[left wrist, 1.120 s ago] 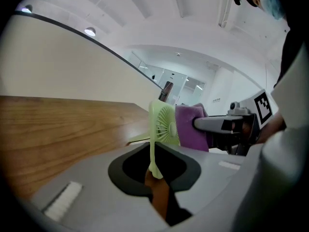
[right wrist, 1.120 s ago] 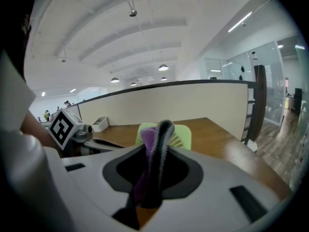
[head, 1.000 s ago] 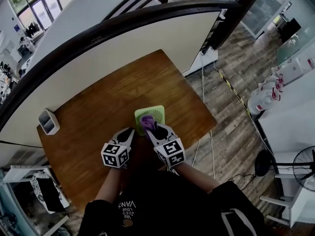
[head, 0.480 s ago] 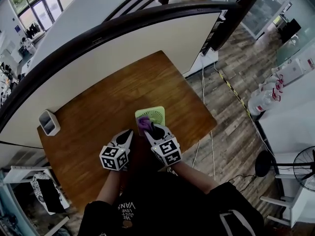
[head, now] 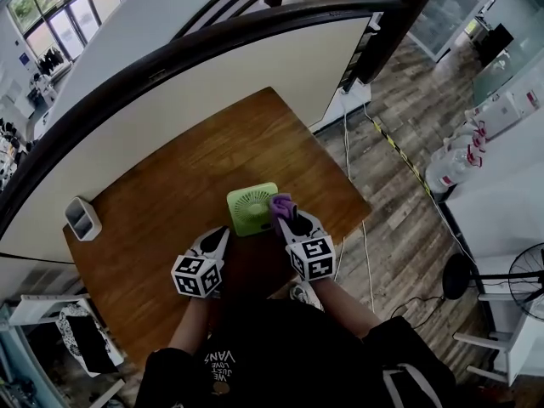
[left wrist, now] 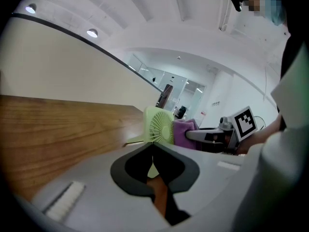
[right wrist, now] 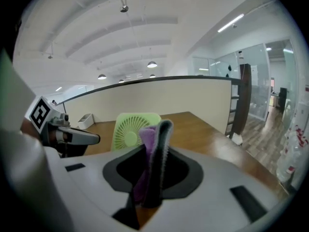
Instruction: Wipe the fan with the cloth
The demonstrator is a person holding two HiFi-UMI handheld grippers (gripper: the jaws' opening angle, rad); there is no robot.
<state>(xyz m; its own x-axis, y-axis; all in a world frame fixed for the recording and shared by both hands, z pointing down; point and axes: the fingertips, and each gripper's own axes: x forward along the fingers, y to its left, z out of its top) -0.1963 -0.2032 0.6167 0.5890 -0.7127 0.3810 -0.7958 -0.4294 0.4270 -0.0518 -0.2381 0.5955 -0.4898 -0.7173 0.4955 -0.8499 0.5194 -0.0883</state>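
A small green fan [head: 250, 206] stands near the front edge of the wooden table [head: 170, 177]. My right gripper [head: 287, 217] is shut on a purple cloth [head: 280, 202], which lies against the fan's right side. In the right gripper view the cloth [right wrist: 147, 146] is pinched between the jaws, with the fan [right wrist: 130, 129] just beyond. My left gripper [head: 223, 232] sits at the fan's lower left corner with its jaws shut. In the left gripper view its tips [left wrist: 152, 146] meet just before the fan [left wrist: 159, 125]; whether they pinch the fan's base I cannot tell.
A small white box [head: 82, 218] sits at the table's left edge. A cream partition with a dark rail [head: 212, 66] runs behind the table. Cables lie on the floor to the right [head: 348, 143], with spray bottles [head: 455, 168] and a floor fan [head: 527, 287] further off.
My right gripper has carried the cloth from the fan's front face to its right side, and the grille is now uncovered. The left gripper has stayed put.
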